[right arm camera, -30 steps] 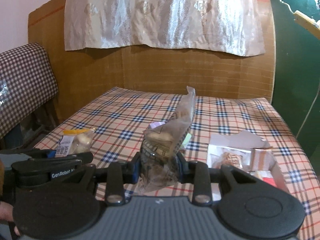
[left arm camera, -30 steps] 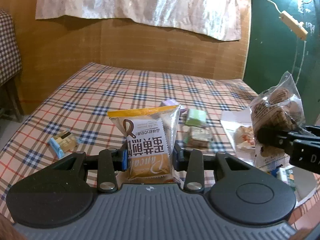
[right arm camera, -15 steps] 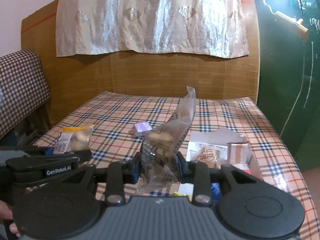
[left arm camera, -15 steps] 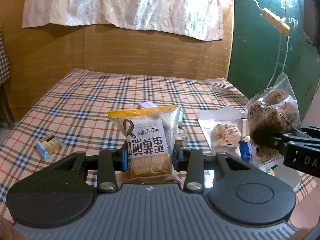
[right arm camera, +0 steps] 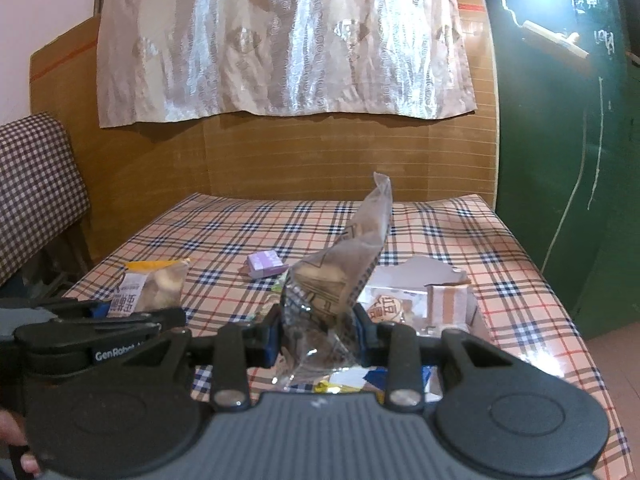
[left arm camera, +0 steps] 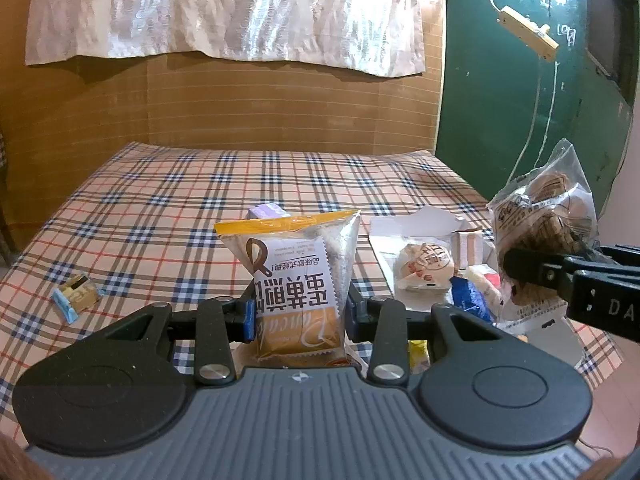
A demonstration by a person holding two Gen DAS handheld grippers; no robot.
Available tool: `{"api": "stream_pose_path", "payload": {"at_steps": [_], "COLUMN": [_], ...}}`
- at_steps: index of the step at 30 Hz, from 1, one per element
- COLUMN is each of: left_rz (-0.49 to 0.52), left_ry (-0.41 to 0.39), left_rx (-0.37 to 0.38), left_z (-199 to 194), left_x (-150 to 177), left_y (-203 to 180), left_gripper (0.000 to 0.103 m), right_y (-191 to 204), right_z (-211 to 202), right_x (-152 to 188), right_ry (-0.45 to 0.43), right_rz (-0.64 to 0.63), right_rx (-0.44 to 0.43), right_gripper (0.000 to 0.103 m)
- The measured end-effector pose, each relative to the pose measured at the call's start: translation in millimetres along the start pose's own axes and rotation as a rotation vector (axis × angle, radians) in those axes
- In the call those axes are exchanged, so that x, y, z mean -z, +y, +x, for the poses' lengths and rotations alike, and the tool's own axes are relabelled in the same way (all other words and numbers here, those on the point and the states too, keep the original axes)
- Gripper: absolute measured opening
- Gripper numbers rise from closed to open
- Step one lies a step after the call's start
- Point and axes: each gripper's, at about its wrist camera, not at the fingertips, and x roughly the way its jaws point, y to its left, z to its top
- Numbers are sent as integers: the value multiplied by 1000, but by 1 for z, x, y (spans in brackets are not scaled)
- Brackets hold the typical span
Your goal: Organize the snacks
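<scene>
Holding one snack in each claw, we take the white box (left arm camera: 420, 224) at the right edge of the plaid surface (left arm camera: 160, 208) as our landmark, since it already holds a round wrapped bun (left arm camera: 426, 268) and other packets. Our left claw (left arm camera: 298, 314) is clamped on the pancake packet (left arm camera: 294, 272), which stands upright with its yellow seal on top, its long axis vertical, just left of the box. Our right claw (right arm camera: 318, 338) is clamped on the clear cookie bag (right arm camera: 336, 280), also upright with its crimped end pointing up, directly above the near part of the box. We judge the right hand nearer the box, so its bag likely goes in first. A purple packet (right arm camera: 266, 263) lies beyond the box to the left, and a small blue-edged wrapper (left arm camera: 76, 294) lies well apart from it on the far left.
</scene>
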Motion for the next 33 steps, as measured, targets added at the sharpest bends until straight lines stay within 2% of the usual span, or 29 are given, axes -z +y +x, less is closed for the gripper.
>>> {"api": "stream_pose_path", "payload": {"at_steps": [15, 33], "left_rz": [22, 67], "left_ry": [9, 38], "left_rx": [49, 160], "left_z": [6, 14], "left_x": [-3, -9], "left_y": [-9, -35], "left_gripper": [46, 46], "right_y": [-21, -47], "right_z": [-12, -15], "right_x": [-2, -5], "right_ry": [-17, -23], "right_rz": [25, 41], "right_rx": [48, 107], "right_gripper": [32, 32]}}
